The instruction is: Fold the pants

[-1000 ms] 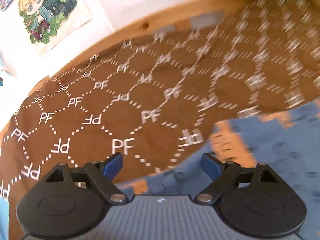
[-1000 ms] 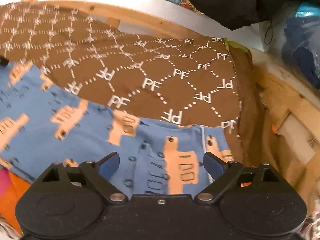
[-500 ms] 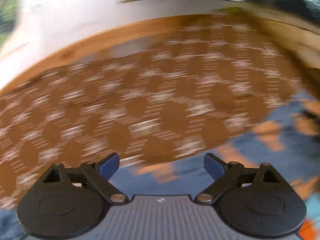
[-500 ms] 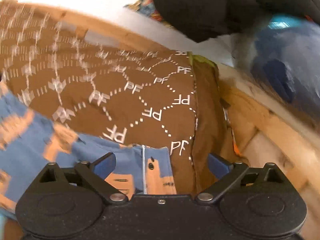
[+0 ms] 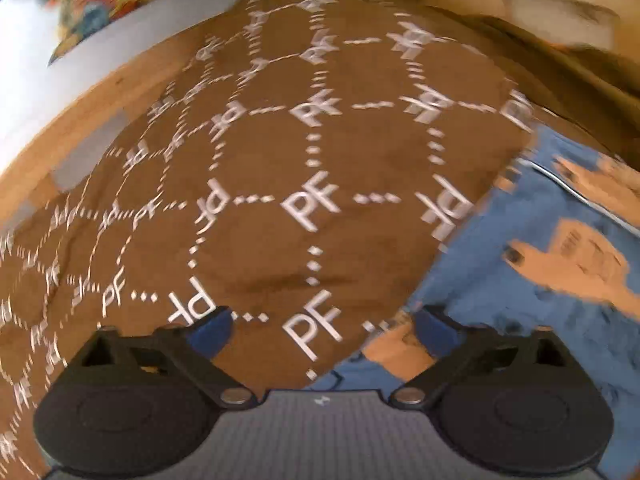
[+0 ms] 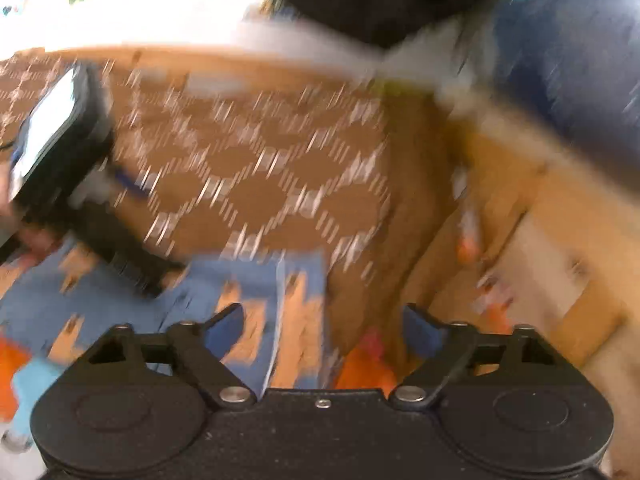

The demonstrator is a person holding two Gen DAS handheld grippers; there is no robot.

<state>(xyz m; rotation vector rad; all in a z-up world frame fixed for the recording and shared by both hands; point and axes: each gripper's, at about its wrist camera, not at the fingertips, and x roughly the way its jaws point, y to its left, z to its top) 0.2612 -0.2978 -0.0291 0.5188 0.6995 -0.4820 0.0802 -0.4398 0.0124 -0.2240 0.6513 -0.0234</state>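
Left claw (image 5: pixel 322 326) stands at its widest, nothing between the blue fingertips (image 5: pixel 208 330), its jaws having just been opening; it hangs over the brown PF-printed cover (image 5: pixel 280 184), right at the edge where the blue pants (image 5: pixel 520 280) with orange print begin. The pants lie spread flat on that cover, running off to the right of the left view. Right claw (image 6: pixel 324 330) is open too, though narrower, its jaws having just been closing, with the hem end of the pants under the gap between them; blur hides whether the pads touch cloth, but nothing looks pinched. In the right view the left claw's black body (image 6: pixel 68 168) shows at the left edge, above the pants. Compared with a second ago, the left view has swung from the far side of the cover, near the wall poster, across to this pants edge, and the right view has slid from the middle of the pants to their end by the wooden frame (image 6: pixel 500 208).
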